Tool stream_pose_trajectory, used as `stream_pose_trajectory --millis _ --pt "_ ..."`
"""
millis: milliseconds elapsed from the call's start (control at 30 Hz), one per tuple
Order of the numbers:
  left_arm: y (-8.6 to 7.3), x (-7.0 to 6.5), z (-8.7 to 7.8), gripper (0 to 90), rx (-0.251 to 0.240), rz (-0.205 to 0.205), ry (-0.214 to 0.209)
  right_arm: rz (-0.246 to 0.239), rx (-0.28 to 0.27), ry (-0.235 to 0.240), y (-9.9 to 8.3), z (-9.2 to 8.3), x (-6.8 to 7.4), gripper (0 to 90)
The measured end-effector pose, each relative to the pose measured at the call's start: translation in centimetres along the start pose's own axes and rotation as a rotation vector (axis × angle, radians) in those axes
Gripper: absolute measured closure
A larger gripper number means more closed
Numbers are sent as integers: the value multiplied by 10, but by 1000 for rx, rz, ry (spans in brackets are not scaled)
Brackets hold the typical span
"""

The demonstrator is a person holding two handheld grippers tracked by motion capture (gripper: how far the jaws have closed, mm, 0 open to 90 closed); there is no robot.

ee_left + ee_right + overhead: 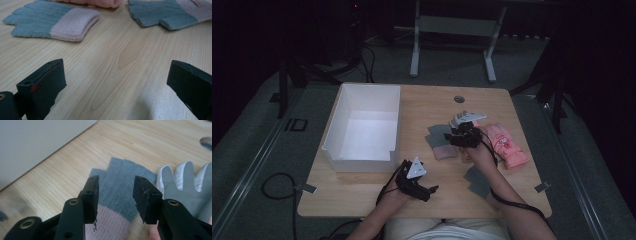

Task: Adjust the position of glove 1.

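Dim, murky high view; both gripper views brighter, softly blurred.

Table (130,82) is pale wood grain, smooth and matt. The grey glove with pink cuff (120,195) is soft ribbed knit, a bit fuzzy. White box (362,125) looks like smooth matt plastic. Gripper jaws are matt black, scuffed at the edges.
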State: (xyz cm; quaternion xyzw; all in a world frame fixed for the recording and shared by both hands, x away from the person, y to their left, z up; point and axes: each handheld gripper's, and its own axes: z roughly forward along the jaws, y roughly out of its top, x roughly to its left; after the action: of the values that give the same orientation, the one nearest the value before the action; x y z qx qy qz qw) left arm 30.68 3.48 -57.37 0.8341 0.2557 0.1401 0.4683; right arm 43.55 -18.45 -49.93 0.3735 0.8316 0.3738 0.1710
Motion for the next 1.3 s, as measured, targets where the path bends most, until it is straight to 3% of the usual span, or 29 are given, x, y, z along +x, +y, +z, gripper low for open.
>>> stream_pose_trajectory --millis 267,767,1000,1100,1300 --pt "0 0 0 16 -1 0 -3 2 48 -2 3 19 -1 564" --pt "0 -1 -1 16 -3 9 5 -70 143 -34 15 50 -5 572" --pt "0 -3 -1 16 -9 8 -1 -64 207 -35 12 64 -6 567" --pt "0 -3 -1 16 -3 14 1 -68 258 -40 7 73 -8 546" --pt "0 -3 -1 16 -8 17 8 -41 267 -21 8 73 -11 620"
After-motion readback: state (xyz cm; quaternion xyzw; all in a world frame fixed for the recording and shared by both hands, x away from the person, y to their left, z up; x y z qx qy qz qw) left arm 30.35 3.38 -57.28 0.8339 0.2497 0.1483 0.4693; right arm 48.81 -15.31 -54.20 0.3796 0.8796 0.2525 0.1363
